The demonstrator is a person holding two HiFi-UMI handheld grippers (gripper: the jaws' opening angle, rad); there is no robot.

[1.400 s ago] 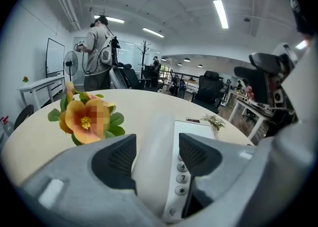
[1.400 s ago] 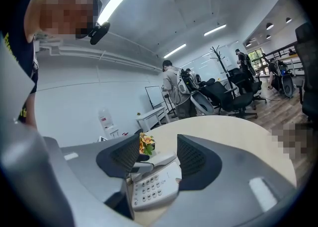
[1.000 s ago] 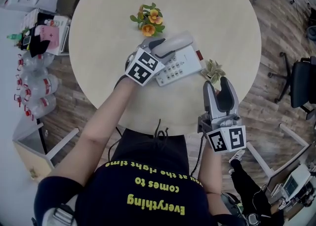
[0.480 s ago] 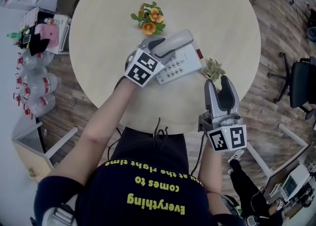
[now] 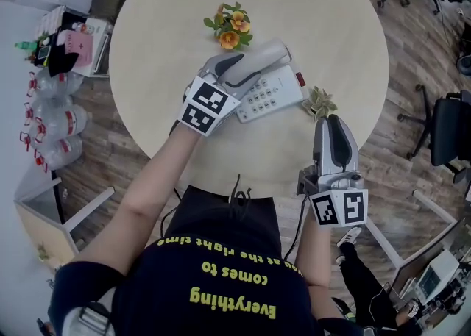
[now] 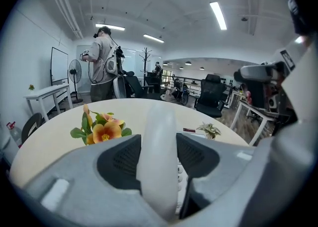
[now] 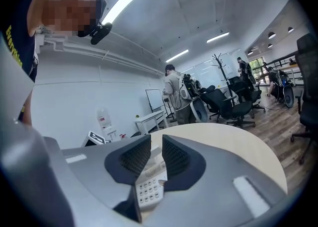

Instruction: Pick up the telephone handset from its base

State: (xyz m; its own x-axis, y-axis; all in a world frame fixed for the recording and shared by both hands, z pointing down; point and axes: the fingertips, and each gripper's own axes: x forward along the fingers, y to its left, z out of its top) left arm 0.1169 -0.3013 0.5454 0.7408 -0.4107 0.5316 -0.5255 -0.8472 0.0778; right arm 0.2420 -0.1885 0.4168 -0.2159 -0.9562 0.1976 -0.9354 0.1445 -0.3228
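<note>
The white telephone handset is tilted up above its base, which lies on the round table. My left gripper is shut on the handset's near end. In the left gripper view the handset stands between the two pads, which press on it from both sides. My right gripper hovers at the table's near right edge, apart from the phone. Its jaws are closing with a narrow gap and nothing between them. The keypad of the base shows beyond them.
Orange flowers lie just beyond the phone, and a small pale plant sits to its right near my right gripper. Office chairs stand on the wooden floor at the right. A person stands far behind the table.
My left gripper has risen with the handset, lifting it higher off the base. My right gripper's jaws have drawn much closer together; that hand stays in place.
</note>
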